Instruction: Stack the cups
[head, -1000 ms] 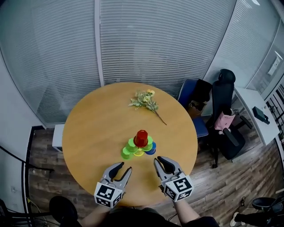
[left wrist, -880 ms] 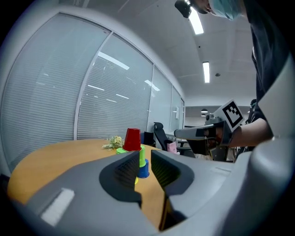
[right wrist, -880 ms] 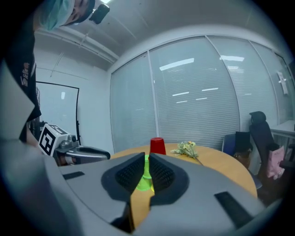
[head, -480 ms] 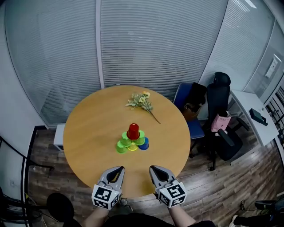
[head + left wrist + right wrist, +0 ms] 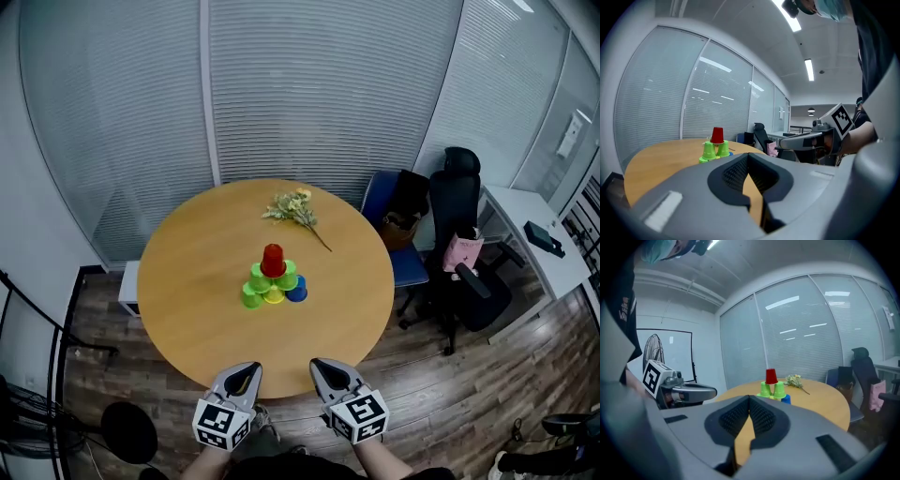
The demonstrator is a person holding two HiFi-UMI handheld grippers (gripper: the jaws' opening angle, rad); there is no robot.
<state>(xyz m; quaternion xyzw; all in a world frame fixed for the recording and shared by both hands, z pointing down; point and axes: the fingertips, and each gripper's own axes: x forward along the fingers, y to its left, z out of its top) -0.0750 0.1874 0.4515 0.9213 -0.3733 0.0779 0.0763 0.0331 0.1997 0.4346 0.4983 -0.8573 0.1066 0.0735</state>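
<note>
A small pyramid of upturned cups (image 5: 272, 280) stands near the middle of the round wooden table (image 5: 187, 272): green, yellow and blue cups below, a red cup (image 5: 273, 260) on top. It also shows as the cup pyramid (image 5: 715, 145) in the left gripper view and the cup pyramid (image 5: 772, 386) in the right gripper view. My left gripper (image 5: 246, 376) and right gripper (image 5: 323, 371) hang side by side off the table's near edge, well back from the cups. Both are shut with nothing between the jaws.
A sprig of yellow flowers (image 5: 294, 209) lies on the far side of the table. Black office chairs (image 5: 464, 244) and a blue chair (image 5: 398, 234) stand to the right. Blinds cover the glass wall behind. A fan base (image 5: 128, 433) sits on the floor at lower left.
Both grippers have drawn back from over the table's front to beyond its near edge, and their jaws have closed. The cup pyramid has stayed put.
</note>
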